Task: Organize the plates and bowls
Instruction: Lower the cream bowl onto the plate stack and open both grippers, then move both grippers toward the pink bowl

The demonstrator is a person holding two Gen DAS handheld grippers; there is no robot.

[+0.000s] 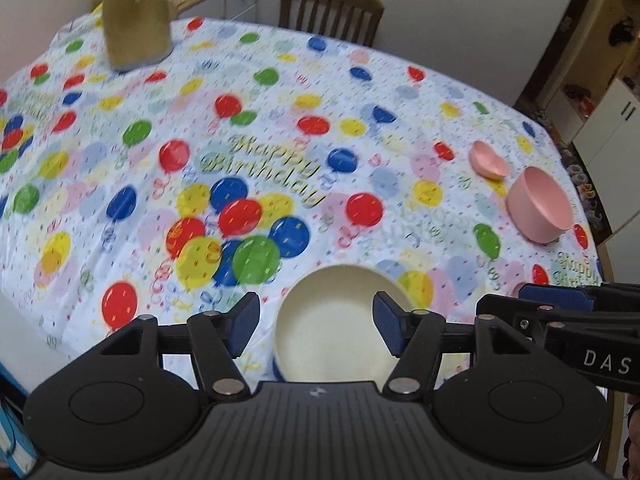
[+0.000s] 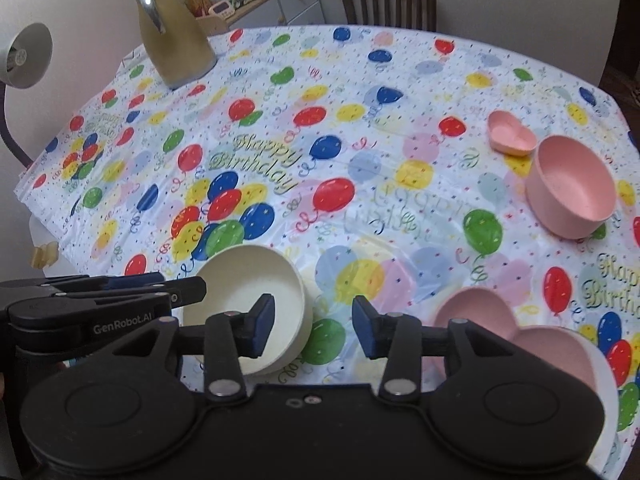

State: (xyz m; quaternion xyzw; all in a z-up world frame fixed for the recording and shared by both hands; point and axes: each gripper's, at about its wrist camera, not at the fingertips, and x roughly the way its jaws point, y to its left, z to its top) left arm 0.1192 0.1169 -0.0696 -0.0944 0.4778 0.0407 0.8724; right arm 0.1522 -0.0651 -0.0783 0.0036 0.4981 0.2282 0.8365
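My left gripper's body hides the near side of the cream bowl [image 1: 332, 320], my right gripper's body covers much of the pink heart plate [image 2: 520, 336], and the jug [image 1: 134, 16] is blurred.

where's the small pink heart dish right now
In the right wrist view the small pink heart dish sits far right on the tablecloth, just behind and left of the round pink bowl.

"Happy Birthday" on tablecloth [image 2: 280, 80]; "GenRobot.AI" on left gripper [image 2: 192, 288]; "DAS" on right gripper [image 1: 524, 292].
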